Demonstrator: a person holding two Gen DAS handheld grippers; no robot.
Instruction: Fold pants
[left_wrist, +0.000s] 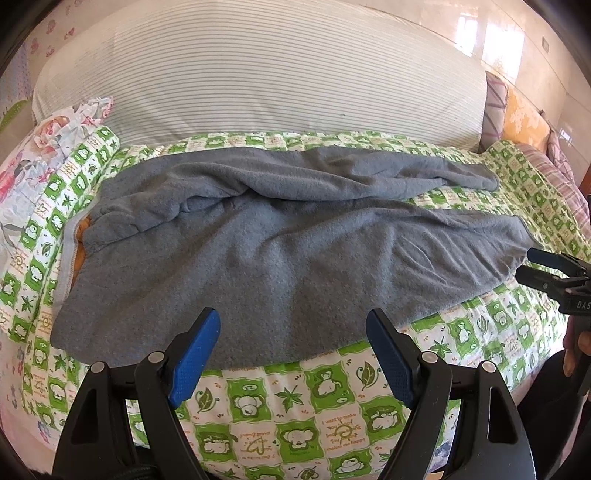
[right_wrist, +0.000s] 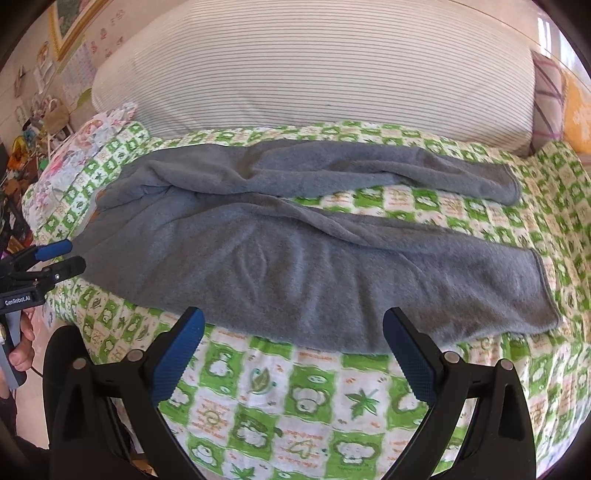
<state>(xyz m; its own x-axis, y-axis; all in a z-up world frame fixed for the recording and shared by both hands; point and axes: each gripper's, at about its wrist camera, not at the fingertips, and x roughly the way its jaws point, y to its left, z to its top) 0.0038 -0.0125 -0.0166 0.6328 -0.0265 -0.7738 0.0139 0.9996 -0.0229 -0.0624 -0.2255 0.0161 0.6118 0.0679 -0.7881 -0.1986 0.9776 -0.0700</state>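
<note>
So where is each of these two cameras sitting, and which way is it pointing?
Left wrist view: sits on the left gripper, looking forward over the waist half of the grey pants; its own open blue-padded fingers show, and the right gripper at the right edge.
Right wrist view: sits on the right gripper, looking over the leg half; its open fingers show, the left gripper at the left edge.
Shared: the pants, the green patterned quilt, the striped pillow.
</note>
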